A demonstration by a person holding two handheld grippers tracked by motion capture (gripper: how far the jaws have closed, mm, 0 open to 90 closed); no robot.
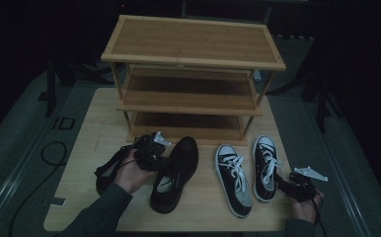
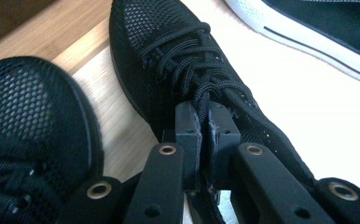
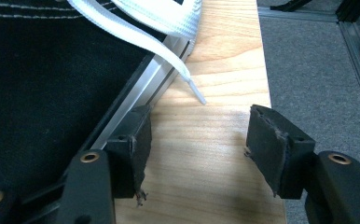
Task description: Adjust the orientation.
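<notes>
Two black mesh shoes lie at the table's left. My left gripper (image 1: pixel 158 157) (image 2: pixel 204 128) is shut on the tongue and laces of the right black shoe (image 1: pixel 176 173) (image 2: pixel 169 51). The person's hand covers much of the left black shoe (image 1: pixel 102 180) (image 2: pixel 29 121). A pair of black-and-white sneakers lies at the right, one (image 1: pixel 234 180) beside the other (image 1: pixel 266 168) (image 3: pixel 38 79). My right gripper (image 1: pixel 282 181) (image 3: pixel 199 140) stands open low at the outer side of the right sneaker. Its left jaw is against the white sole and bare wood lies between the pads.
A three-tier bamboo shoe rack (image 1: pixel 193 44) stands at the back of the wooden table (image 1: pixel 99 128) (image 3: pixel 206 70). The table's right edge runs close to my right gripper, with grey floor (image 3: pixel 308 70) beyond. A white lace (image 3: pixel 141 37) trails onto the wood.
</notes>
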